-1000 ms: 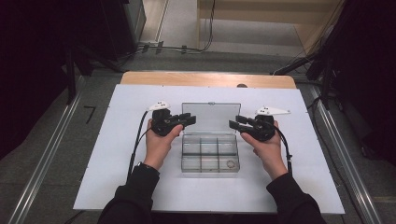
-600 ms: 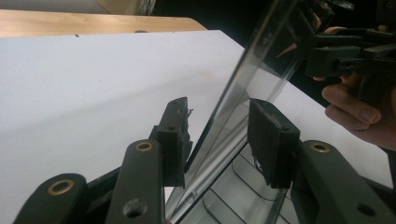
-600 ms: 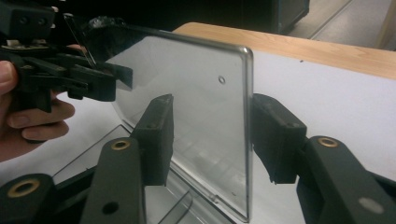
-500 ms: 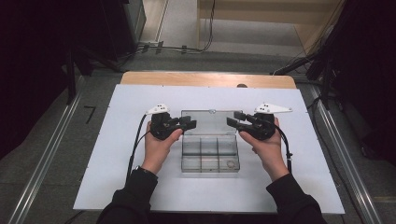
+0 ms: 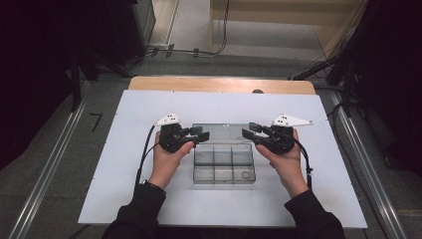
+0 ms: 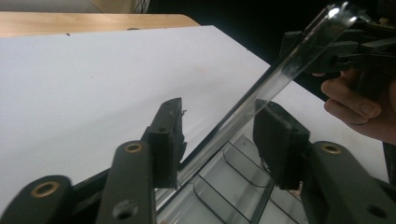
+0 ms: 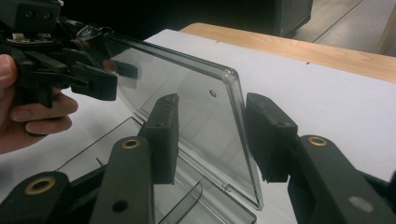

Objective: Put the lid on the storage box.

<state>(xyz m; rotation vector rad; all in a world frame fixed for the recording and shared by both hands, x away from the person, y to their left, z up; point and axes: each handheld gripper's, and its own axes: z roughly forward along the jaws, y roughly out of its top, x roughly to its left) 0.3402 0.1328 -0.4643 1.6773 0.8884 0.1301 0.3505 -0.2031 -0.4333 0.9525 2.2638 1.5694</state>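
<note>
Both black two-jaw grippers stand at the raised lid of a clear plastic compartment box (image 5: 224,167), which lies at the middle of a smooth white board (image 5: 124,164) on a wooden table (image 5: 221,84). In the high view the left gripper (image 5: 203,134) sits at 9 o'clock of the lid and the right gripper (image 5: 250,130) at 3 o'clock, each held in a bare hand with a dark sleeve.

From the left gripper view, the flat transparent lid (image 6: 280,79) runs edge-on and tilted between the wide-open jaws; it passes close to the matte rubber pads (image 6: 170,135), but I cannot tell if it touches one. The far corner, at 1 o'clock, is at the other gripper.

From the right gripper view, the lid (image 7: 187,107) is a thin glossy sheet with a rounded corner and a raised rim, standing tilted over the tray. These jaws are also wide apart, one pad on each side of the lid's near edge, not pressing it. Curved dividers (image 7: 189,198) of the tray show at 6 o'clock.

A small ring-shaped thing (image 5: 245,175) lies in the compartment at 4 o'clock of the box.
</note>
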